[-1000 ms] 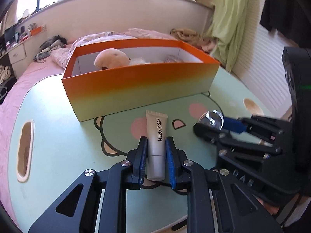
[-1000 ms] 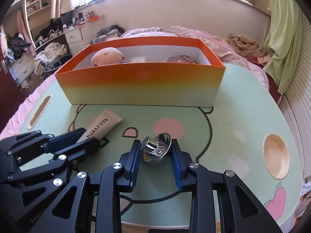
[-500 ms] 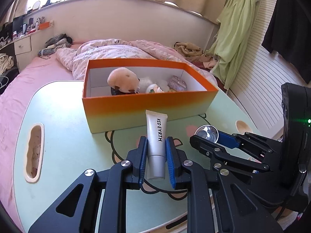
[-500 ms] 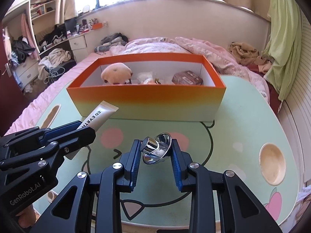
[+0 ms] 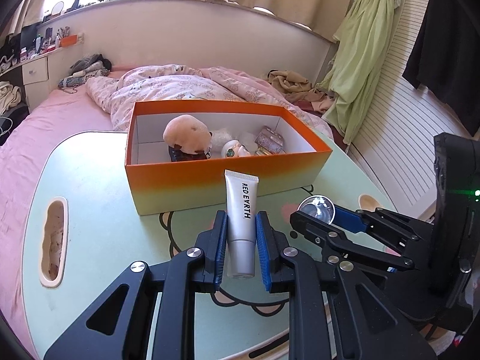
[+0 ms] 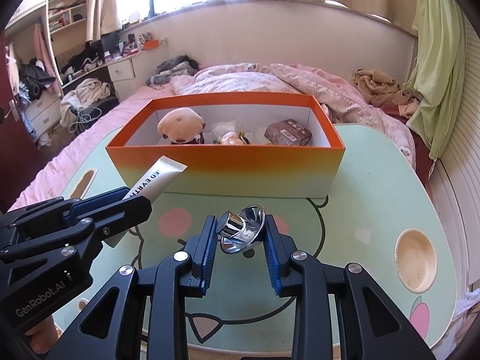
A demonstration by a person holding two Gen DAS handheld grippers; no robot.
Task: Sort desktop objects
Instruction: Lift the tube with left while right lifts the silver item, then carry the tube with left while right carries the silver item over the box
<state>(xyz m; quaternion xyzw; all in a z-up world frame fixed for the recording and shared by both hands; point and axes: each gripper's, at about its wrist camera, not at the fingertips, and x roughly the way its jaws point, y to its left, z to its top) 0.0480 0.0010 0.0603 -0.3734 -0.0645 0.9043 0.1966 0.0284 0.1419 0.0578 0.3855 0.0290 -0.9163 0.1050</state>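
While the left gripper (image 5: 240, 240) fingers pinch the soft, light tube (image 5: 241, 219) low (near its cap), the right gripper (image 6: 240, 237) fingers clamp a slippery, rigid metal funnel (image 6: 241, 231).

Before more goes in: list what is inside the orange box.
Inside the orange box: a tan plush toy, a brown packet, and a small figurine. The near wall hides the floor in front.

Funnel (image 6: 243, 233) polished mirror-bright metal; tube (image 5: 241, 219) satin silver plastic; box (image 5: 228, 180) matt card.
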